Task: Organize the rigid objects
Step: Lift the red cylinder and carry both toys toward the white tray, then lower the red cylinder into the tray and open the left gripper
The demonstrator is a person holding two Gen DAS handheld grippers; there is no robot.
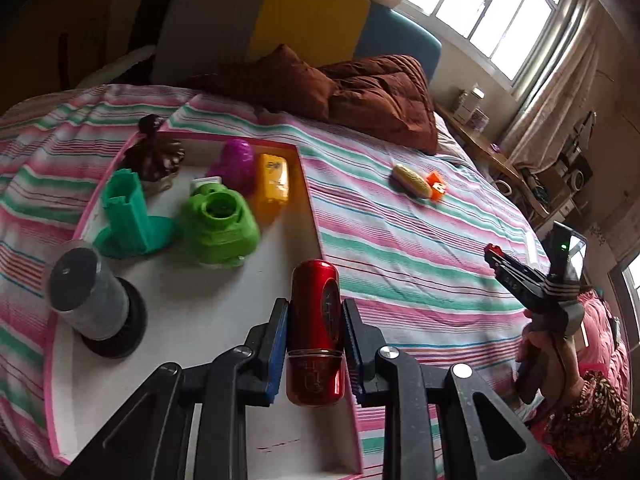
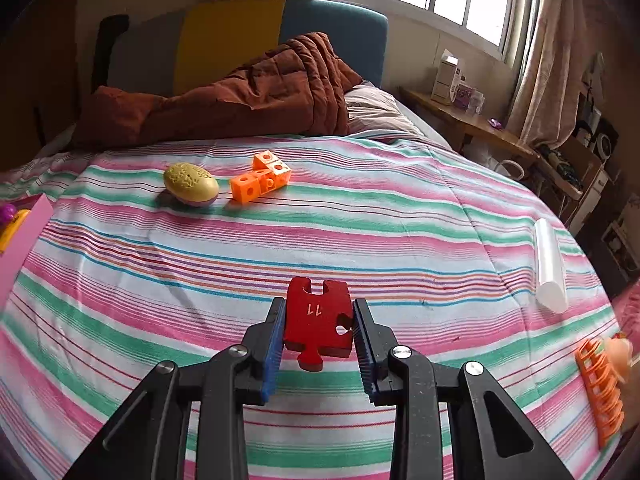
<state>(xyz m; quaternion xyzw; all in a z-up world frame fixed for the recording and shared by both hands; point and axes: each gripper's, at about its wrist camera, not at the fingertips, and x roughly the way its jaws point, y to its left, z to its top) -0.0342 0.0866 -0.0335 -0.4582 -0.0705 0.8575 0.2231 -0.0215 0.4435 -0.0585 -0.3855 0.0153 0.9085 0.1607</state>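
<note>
My left gripper (image 1: 315,308) is shut on a red metallic can (image 1: 316,332) and holds it over the near right part of a pink-rimmed white tray (image 1: 312,216). The tray holds a green tower (image 1: 128,216), a green camera toy (image 1: 218,226), an orange block (image 1: 273,178), a purple egg (image 1: 236,160), a dark figurine (image 1: 154,152) and a grey cylinder (image 1: 88,296). My right gripper (image 2: 319,312) is shut on a red puzzle piece (image 2: 319,318) marked 11, above the striped bed. The right gripper also shows in the left wrist view (image 1: 494,254).
On the striped bedspread (image 2: 360,232) lie a yellow egg (image 2: 191,184), orange cubes (image 2: 260,182), a white roll (image 2: 550,264) and an orange rack (image 2: 600,388). A brown quilt (image 2: 240,100) lies at the headboard. A wooden side table (image 2: 468,120) stands at the right.
</note>
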